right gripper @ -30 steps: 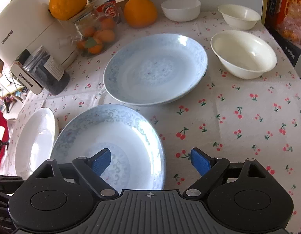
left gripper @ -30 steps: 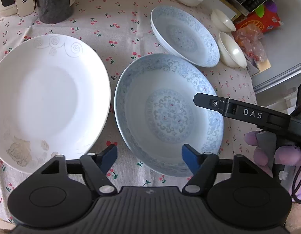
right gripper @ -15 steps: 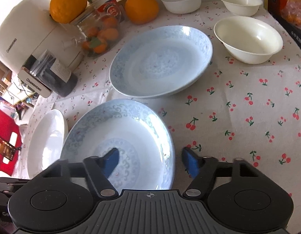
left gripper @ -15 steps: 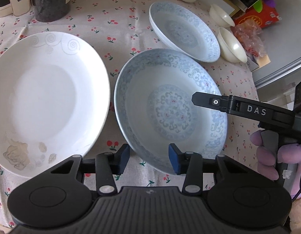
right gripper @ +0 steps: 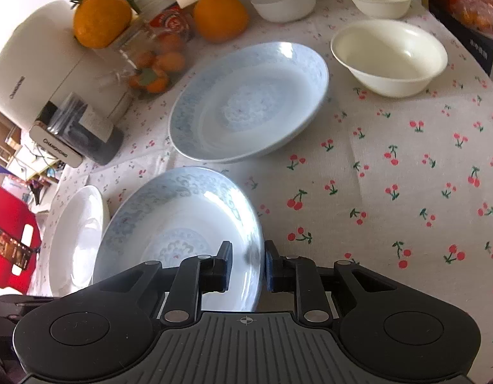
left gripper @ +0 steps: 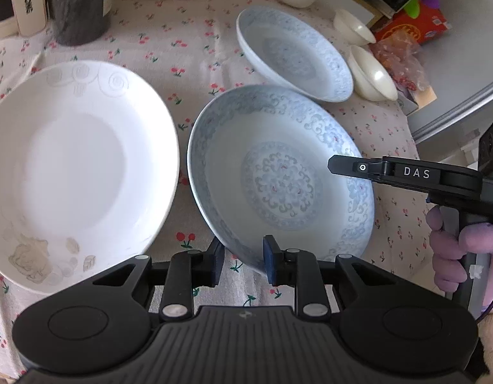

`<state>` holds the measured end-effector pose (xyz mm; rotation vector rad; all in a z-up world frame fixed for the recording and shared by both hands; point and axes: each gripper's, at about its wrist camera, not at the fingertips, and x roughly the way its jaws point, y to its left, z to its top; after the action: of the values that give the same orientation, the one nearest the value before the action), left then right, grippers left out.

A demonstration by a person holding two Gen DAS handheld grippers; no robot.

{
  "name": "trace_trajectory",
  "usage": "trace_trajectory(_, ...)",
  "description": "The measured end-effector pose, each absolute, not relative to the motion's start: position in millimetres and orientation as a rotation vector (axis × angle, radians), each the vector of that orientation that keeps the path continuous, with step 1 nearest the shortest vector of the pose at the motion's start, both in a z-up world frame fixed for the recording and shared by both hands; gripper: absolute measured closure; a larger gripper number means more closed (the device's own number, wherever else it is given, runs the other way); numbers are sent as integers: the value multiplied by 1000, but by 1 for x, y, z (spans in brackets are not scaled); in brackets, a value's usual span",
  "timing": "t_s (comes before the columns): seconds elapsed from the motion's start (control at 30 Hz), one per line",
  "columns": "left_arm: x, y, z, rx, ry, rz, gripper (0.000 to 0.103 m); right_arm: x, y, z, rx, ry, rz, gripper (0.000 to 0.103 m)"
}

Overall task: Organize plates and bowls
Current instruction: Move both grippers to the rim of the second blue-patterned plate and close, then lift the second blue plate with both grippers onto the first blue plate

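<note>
Both grippers are pinching the same blue patterned plate (left gripper: 280, 179): left gripper (left gripper: 243, 264) clamped on its 6 o'clock rim, right gripper (right gripper: 246, 265) on the 3 o'clock rim. White plate (left gripper: 70, 172) sits at 9 o'clock, second blue plate (right gripper: 249, 102) at 12.

The near blue-patterned plate (right gripper: 182, 224) is clamped at its right rim by the right gripper (right gripper: 245, 265), one finger inside and one outside the rim. Relative to this plate, a white plate (right gripper: 75, 240) is seen just to the left, a second blue-patterned plate (right gripper: 249, 102) just beyond, and a cream bowl (right gripper: 388, 57) farther to the right.
</note>
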<state>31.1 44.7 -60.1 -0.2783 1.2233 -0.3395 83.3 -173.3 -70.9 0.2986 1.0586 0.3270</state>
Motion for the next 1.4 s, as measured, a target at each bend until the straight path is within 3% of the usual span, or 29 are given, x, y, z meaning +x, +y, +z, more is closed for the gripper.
trace_trajectory(1.4,38,45,-31,-312,1084,-364,78,90,-194,-30,354,922,332,82)
